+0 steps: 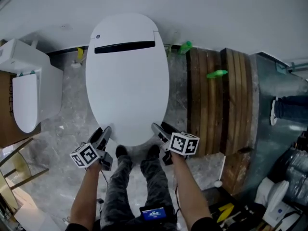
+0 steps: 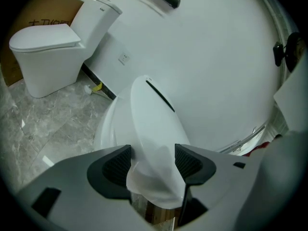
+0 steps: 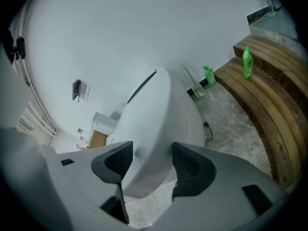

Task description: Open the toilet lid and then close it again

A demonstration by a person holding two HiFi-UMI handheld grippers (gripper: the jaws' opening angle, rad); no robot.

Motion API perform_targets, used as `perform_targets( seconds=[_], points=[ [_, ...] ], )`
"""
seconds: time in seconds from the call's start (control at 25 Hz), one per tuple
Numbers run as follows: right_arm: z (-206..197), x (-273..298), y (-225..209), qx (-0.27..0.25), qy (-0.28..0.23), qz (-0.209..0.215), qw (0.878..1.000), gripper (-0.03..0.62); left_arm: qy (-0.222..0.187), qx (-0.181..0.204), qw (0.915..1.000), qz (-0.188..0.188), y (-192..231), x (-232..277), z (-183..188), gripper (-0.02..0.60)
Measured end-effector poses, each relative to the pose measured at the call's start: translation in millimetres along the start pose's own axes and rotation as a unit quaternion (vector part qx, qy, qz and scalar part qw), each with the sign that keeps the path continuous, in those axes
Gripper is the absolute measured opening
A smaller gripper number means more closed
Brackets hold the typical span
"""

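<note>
At the front rim of the toilet lid (image 1: 127, 81), left tongs (image 1: 105, 134) and right tongs (image 1: 159, 130) each clamp the edge. Lid lies down or nearly so (opening lift about to begin, I'd judge). Next: raise both together, swinging rearward evenly.

White oval toilet lid (image 1: 127, 76) (dark slot (image 1: 125, 47) across its far end) lies down, or nearly so.

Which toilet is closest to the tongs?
The middle toilet with the black slot; left tongs and right tongs hold its front edge. The other toilet stands far left.
</note>
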State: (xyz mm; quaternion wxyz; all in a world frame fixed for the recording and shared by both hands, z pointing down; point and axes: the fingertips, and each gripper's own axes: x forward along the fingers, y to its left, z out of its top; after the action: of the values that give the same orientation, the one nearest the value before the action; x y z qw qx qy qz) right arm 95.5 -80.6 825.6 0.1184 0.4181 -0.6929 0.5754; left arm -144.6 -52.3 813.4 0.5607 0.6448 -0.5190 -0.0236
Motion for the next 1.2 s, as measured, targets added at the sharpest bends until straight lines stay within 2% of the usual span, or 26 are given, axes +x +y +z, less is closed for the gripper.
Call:
perform_targets(
  seconds=[0.68, 1.2],
  points=[
    [56.4, -68.4, 87.2, -0.019, -0.047, 0.047, 0.998, 0.258, -0.038, 0.029, 0.9981, -0.04, -89.2, -55.3, 61.2, 0.278],
    [99.8, -94.6, 134.4, -0.017, -0.068, 0.083, 0.994, 0.259, -0.071, 0.046, 0.9953, -0.048, -124.2, -72.2, 103.2, 0.276]
  ],
)
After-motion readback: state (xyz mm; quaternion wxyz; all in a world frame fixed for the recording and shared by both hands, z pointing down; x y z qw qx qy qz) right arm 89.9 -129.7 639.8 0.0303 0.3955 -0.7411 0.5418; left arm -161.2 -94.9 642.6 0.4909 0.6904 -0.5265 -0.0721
